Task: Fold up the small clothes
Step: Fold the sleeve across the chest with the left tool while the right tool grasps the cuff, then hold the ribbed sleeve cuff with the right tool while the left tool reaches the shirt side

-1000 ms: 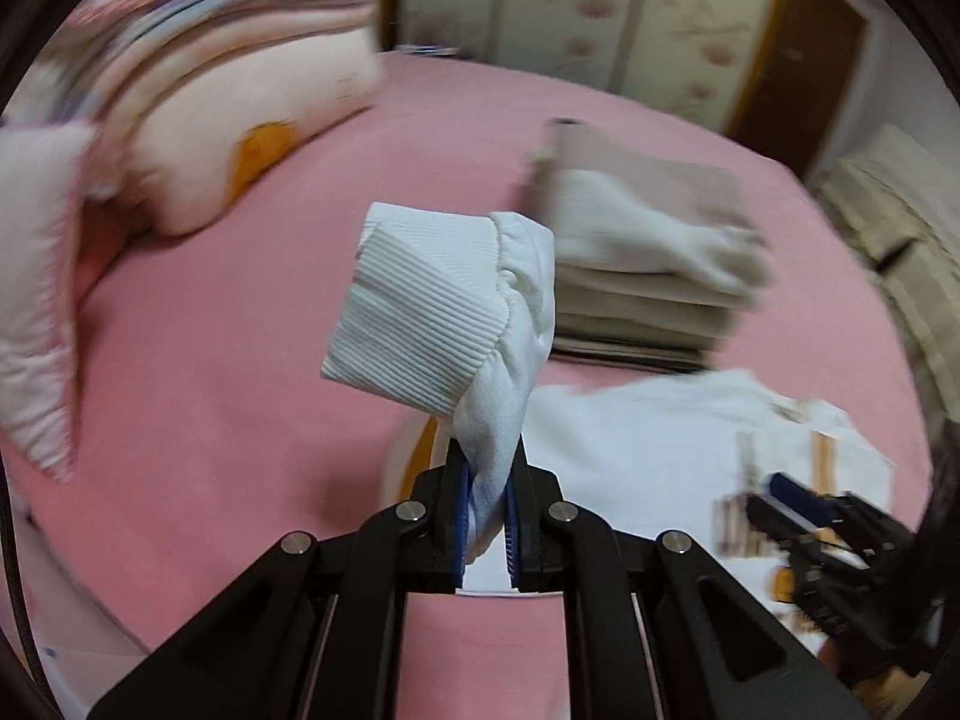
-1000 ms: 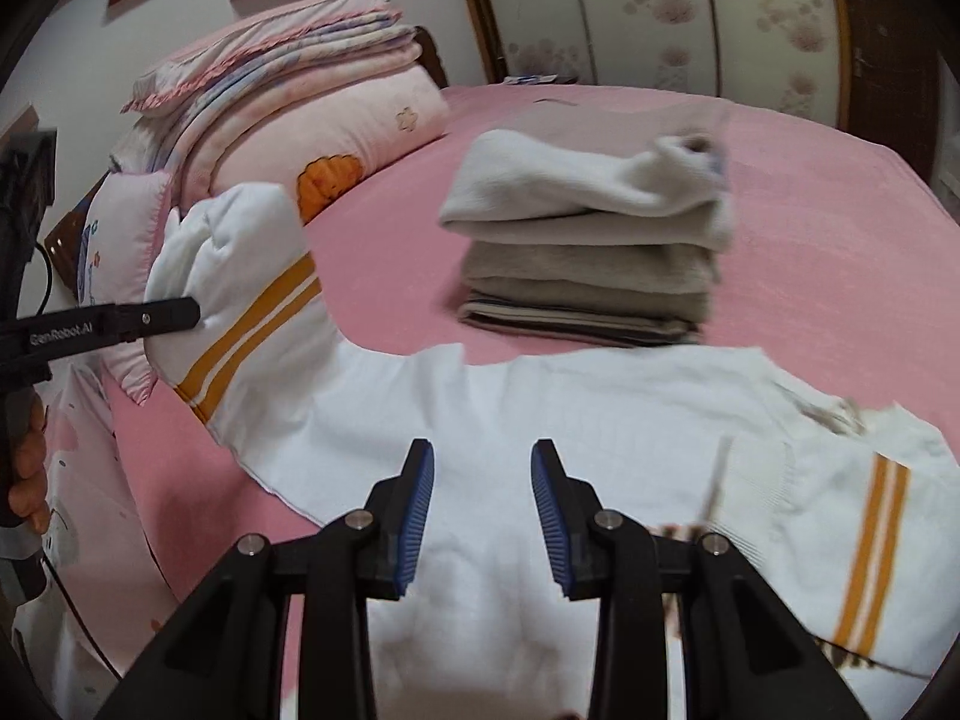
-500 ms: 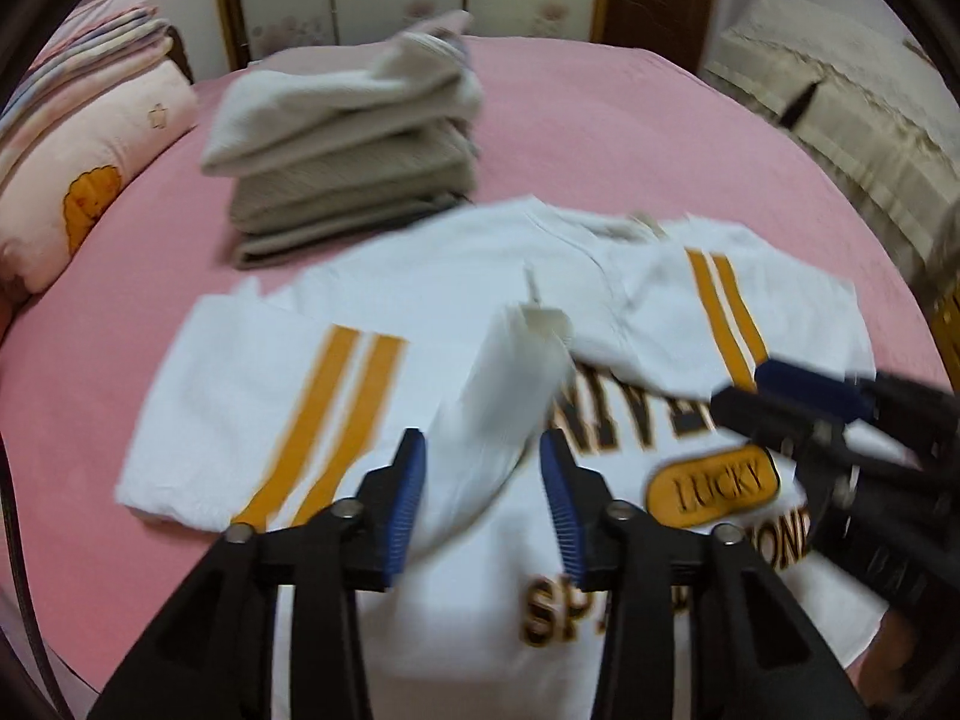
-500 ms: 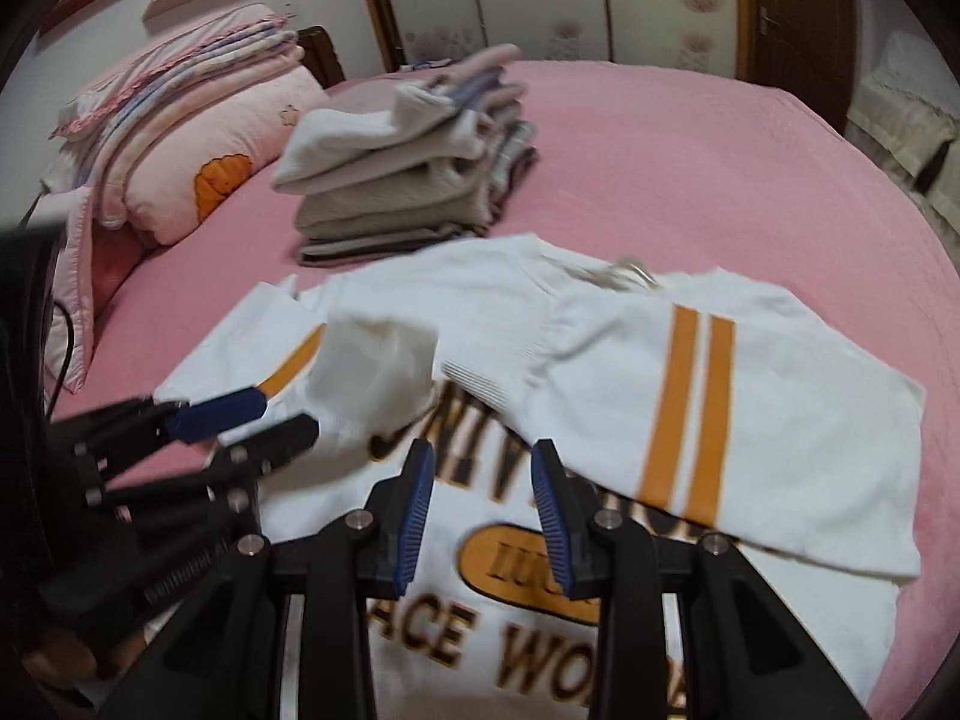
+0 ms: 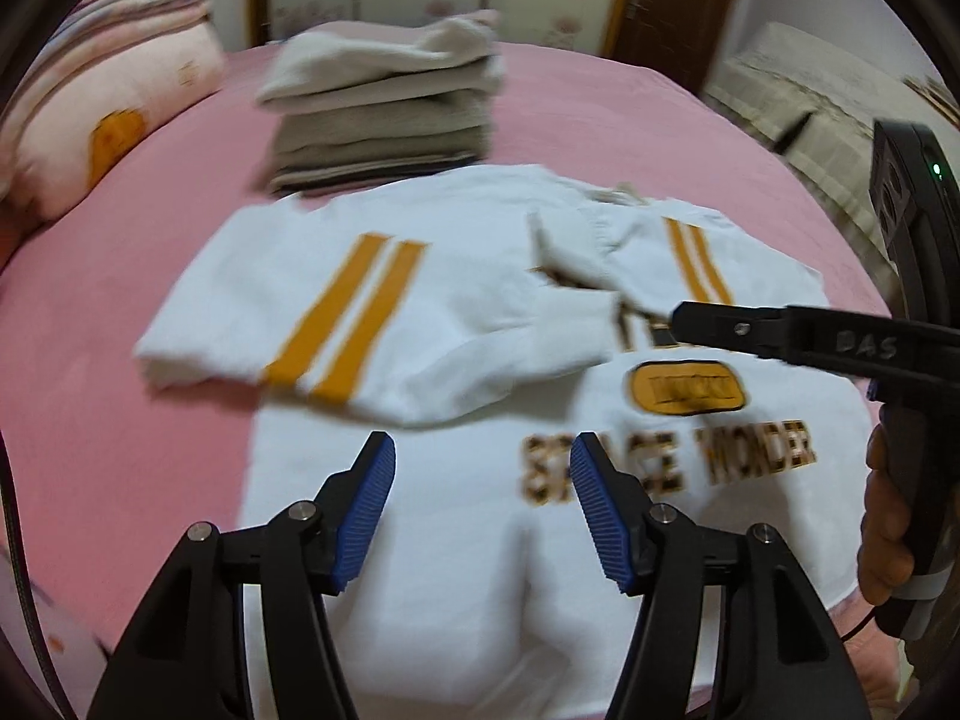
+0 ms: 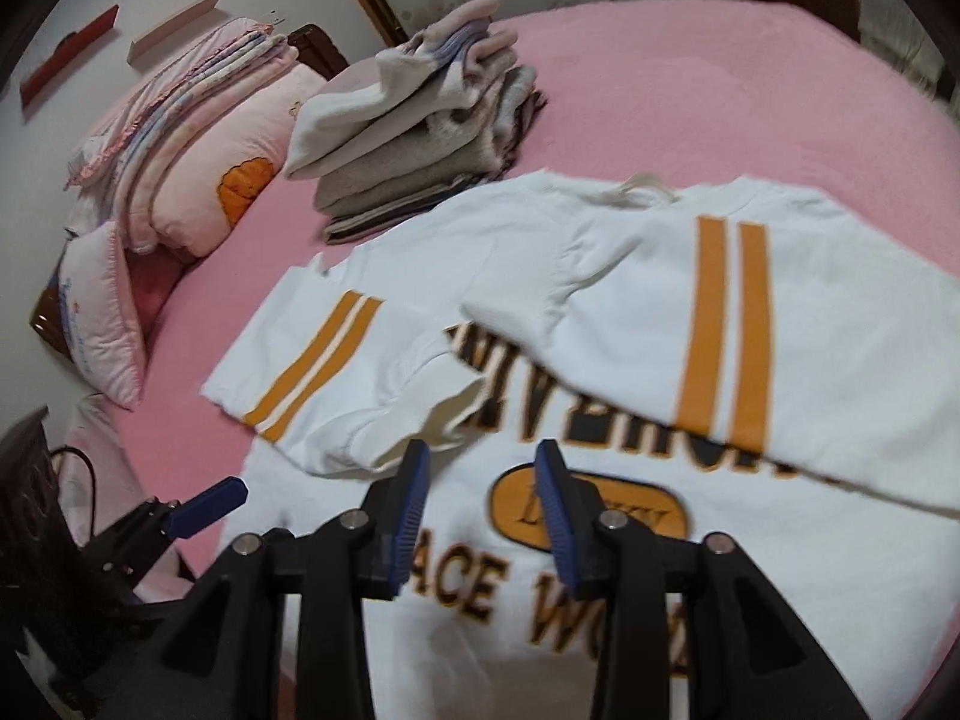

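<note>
One white sweatshirt (image 5: 456,540) lies flat on the pink bedspread (image 5: 120,420), soft knit, both sleeves folded across the chest, two orange stripes on each. Left gripper (image 5: 483,501) spread wide, empty, blue ribbed pads; a second ago it pinched the left sleeve cuff, now dropped. One stack of folded clothes (image 5: 384,114) behind, blurred. Right wrist view: right gripper (image 6: 483,510) jaws apart, holding nothing, hovering over the printed lettering, same as before. Two pink pillows (image 6: 198,180) at left. Sweatshirt (image 6: 600,600) sits nearer than earlier.
</note>
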Demonstrator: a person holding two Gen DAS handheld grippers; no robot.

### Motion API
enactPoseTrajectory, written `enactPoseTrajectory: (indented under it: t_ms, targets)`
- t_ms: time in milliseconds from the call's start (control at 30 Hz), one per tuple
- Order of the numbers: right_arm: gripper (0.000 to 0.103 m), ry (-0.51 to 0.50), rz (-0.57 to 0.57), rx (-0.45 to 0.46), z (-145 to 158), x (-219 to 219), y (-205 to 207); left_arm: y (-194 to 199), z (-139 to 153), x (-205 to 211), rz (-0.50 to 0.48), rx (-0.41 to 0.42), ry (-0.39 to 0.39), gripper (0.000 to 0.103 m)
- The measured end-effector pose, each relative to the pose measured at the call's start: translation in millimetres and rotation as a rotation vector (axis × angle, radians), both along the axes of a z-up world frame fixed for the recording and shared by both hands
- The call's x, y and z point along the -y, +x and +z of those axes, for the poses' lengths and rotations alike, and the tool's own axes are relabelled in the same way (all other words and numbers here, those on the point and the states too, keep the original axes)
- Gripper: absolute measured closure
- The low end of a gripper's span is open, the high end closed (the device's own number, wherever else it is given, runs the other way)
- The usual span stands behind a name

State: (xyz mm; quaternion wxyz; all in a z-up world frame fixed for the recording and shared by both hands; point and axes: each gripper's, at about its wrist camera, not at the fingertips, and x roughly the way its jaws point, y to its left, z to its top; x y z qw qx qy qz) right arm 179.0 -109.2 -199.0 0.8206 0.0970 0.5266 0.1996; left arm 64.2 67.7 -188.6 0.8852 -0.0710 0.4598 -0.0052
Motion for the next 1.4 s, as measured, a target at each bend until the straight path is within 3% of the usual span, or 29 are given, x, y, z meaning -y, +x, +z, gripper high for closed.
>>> enactPoseTrajectory:
  t_ms: [67,133,433,500,567,600,667,767,933,1167,1267,1400]
  targets:
    - [0.047,0.054,0.001,-0.032,-5.9,-6.4,0.9,-7.4,-2.9,-16.4,0.044,-0.004,-0.011,0.043]
    - [0.043,0.091,-0.001,-0.057,-11.1,-12.4,2.8,-11.7,-6.6,-29.5,0.076,-0.011,-0.018,0.043]
    - [0.042,0.163,-0.079,-0.181,-49.6,-27.8,31.0,-10.4,-20.7,-61.8,0.144,-0.020,-0.052,0.043]
    - [0.049,0.165,-0.080,-0.187,-54.7,-30.2,32.9,-8.3,-22.6,-62.7,0.147,-0.018,-0.054,0.043]
    - [0.077,0.161,-0.052,-0.187,-56.3,-35.5,34.1,-6.3,-24.7,-63.0,0.147,-0.019,-0.055,0.043]
    - [0.084,0.138,-0.031,-0.182,-56.3,-40.4,34.2,-5.4,-26.2,-63.2,0.147,-0.019,-0.055,0.043]
    - [0.093,0.086,0.006,-0.140,-49.9,-48.4,31.2,-3.9,-28.2,-62.8,0.145,-0.021,-0.054,0.043]
    - [0.094,0.051,0.069,-0.046,-25.9,-55.8,25.8,-1.0,-29.0,-61.3,0.144,-0.018,-0.051,0.043]
    - [0.094,0.008,0.155,0.224,53.2,-64.0,21.2,6.4,-26.4,-58.6,0.153,-0.002,-0.063,0.043]
    - [0.095,-0.050,0.070,0.470,134.2,-28.6,26.3,21.6,-22.9,-49.5,0.157,0.022,-0.067,0.039]
    - [0.094,-0.096,-0.005,0.488,138.5,5.9,29.7,29.9,-23.6,-45.7,0.159,0.027,-0.063,0.039]
    - [0.094,-0.174,-0.109,0.439,114.8,52.5,37.1,40.0,-26.0,-45.0,0.186,0.019,-0.048,0.039]
